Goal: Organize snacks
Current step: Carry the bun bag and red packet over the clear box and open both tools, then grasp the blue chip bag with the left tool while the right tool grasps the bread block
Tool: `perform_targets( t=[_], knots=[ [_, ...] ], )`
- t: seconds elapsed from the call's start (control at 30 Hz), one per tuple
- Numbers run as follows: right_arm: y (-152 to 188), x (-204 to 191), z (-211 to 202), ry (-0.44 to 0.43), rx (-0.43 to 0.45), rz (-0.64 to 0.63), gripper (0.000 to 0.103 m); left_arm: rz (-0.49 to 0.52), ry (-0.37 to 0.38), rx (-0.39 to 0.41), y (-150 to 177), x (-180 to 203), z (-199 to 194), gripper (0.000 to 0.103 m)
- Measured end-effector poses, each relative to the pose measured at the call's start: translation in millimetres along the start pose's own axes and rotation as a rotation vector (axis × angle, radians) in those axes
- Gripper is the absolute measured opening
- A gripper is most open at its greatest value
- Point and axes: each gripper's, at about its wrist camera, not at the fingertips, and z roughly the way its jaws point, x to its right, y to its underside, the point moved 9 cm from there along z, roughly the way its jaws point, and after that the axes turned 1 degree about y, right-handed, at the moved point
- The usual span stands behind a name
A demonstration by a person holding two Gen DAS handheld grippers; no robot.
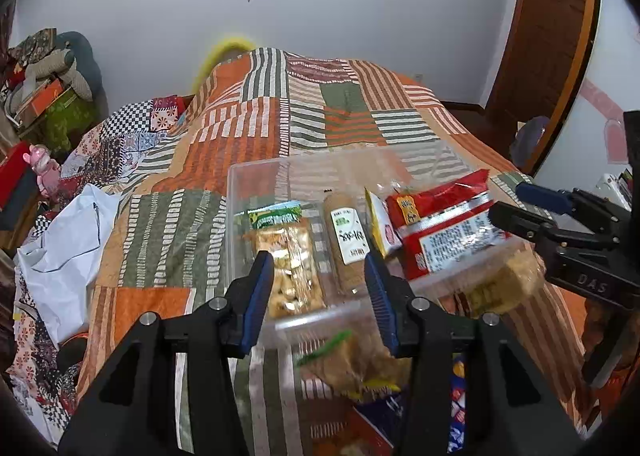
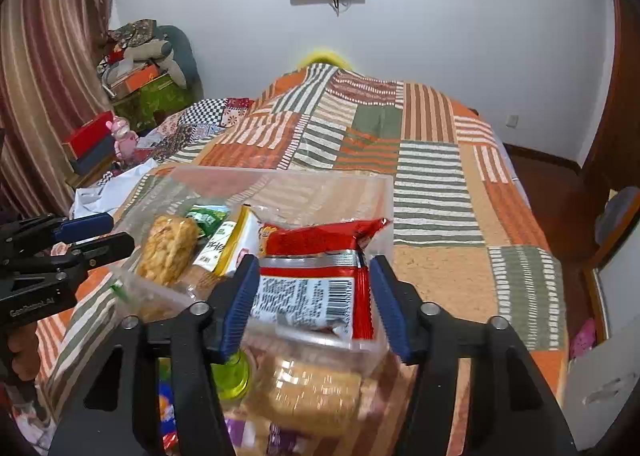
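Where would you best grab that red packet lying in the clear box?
Probably by the crimped far end of the red packet, coming from above: it lies flat across the clear box, its end sticking up by the rim, thin enough to pinch.

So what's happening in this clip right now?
A person with a handheld gripper in each hand is sorting snacks into a clear plastic box on a patchwork bedspread. The right gripper is open around a red packet lying in the box, pads apparently clear of it. The left gripper is open over the box's near edge, holding nothing. A nut bar and a brown stick pack already lie inside; more snacks wait in front.
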Motion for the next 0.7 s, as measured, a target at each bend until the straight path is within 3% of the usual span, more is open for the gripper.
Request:
perform_targets(
  t=[0.13,0.43,0.7],
  knots=[
    [1,-1,-22,0.017,0.048,-0.006,0.068,0.012,-0.004,0.015,7,8,-15,0.059],
    [16,1,-49,0.045,0.083,-0.008,0.075,0.024,0.031,0.028,22,34,-45,0.075],
    [36,7,-60,0.04,0.072,0.017,0.075,0.065,0.07,0.014,43,69,-59,0.079]
  ],
)
